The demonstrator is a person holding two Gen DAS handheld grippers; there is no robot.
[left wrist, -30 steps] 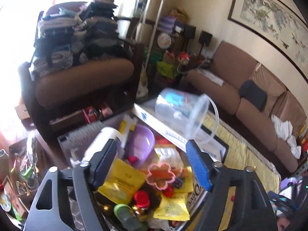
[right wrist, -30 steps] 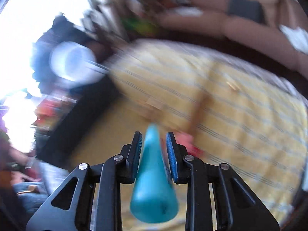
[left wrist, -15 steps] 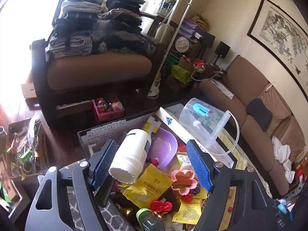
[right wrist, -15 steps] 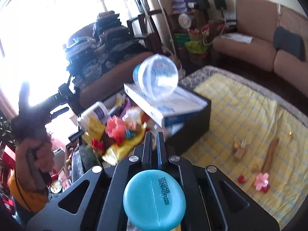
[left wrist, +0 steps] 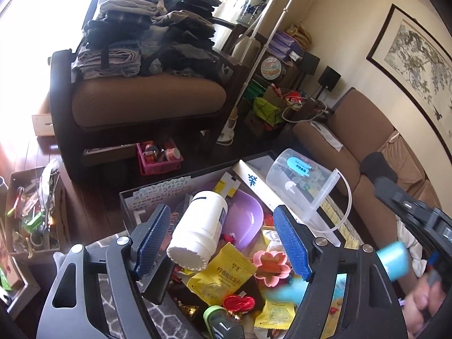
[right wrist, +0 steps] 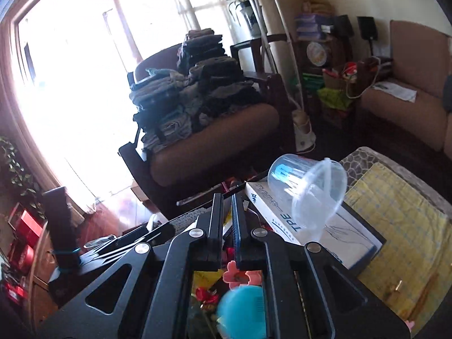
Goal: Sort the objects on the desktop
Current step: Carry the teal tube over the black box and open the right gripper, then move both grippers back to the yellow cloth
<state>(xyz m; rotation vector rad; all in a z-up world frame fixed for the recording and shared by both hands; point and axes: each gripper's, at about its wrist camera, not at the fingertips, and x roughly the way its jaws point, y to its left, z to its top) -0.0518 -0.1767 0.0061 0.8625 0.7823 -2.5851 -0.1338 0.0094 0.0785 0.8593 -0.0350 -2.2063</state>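
A black box (left wrist: 124, 197) is heaped with small things. Among them are a white bottle (left wrist: 200, 231), a purple bowl (left wrist: 245, 223), a yellow packet (left wrist: 223, 276) and a pink flower shape (left wrist: 271, 265). My left gripper (left wrist: 221, 209) hangs open over the bottle without touching it. My right gripper (right wrist: 226, 217) is above the same heap, also seen as right gripper (left wrist: 380, 182). Its jaws stand a slit apart and are opening, with nothing between the tips. A teal tube (right wrist: 241, 310) is blurred below them, apart from the pads.
A clear pail (right wrist: 308, 192) lies tilted on a long white carton (right wrist: 282, 217) across the box. A yellow checked cloth (right wrist: 401, 220) covers the table to the right. Beyond the box are an armchair (left wrist: 147, 101) piled with clothes, a pink basket (left wrist: 158, 161) and a sofa (left wrist: 353, 130).
My right gripper swung up from the yellow cloth to the heaped box with the teal tube in its jaws; the tube now blurs beneath them. The left gripper rolled and shifted slightly, staying open.
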